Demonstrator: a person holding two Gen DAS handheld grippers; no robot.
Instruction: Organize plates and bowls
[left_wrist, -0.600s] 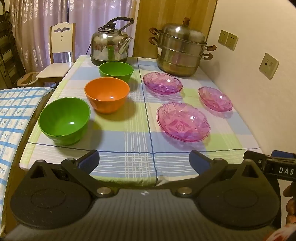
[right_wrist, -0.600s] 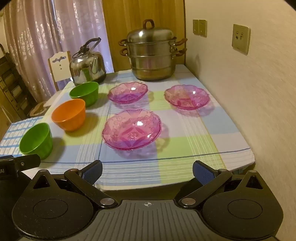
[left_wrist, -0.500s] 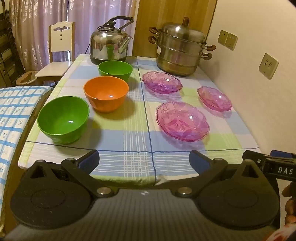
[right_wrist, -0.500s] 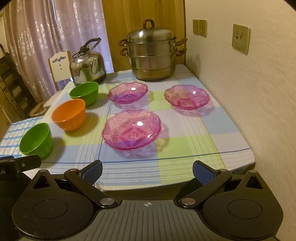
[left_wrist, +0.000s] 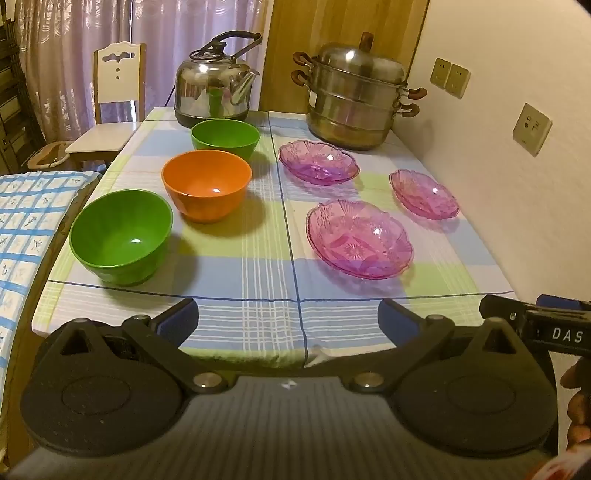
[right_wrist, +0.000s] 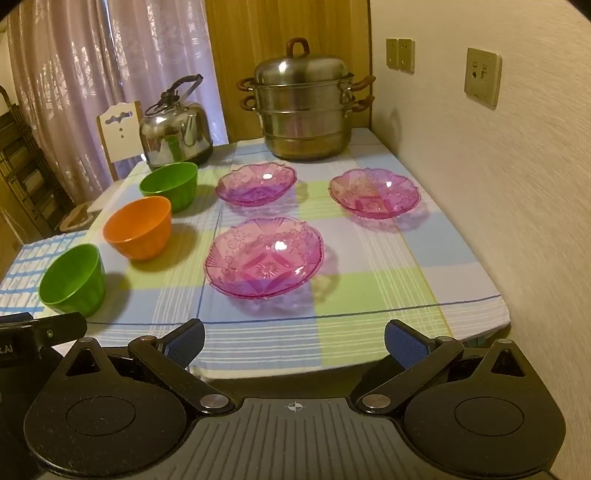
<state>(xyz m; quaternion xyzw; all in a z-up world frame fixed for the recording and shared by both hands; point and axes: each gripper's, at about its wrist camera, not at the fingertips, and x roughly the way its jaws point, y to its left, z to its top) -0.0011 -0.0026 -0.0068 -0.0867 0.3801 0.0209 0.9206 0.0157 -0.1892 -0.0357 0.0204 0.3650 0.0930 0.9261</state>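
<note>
I am comparing with the frames from a moment back: almost nothing is changing. The left view is drifting very slightly, the right view is holding steady, and no dish is shifting on the tabletop (left_wrist: 258, 288). Both the left gripper (left_wrist: 287, 318) and the right gripper (right_wrist: 293, 341) are hanging over the near edge, jaws spread wide and released, nothing between them. Down the left side, near green bowl (left_wrist: 121, 237), orange bowl (left_wrist: 206, 190) and far green bowl (left_wrist: 225, 138) are sitting apart; the three pink plates (right_wrist: 263, 256) are lying separately on the right. My judgement: organizing is not yet starting; nothing is stacked.
</note>
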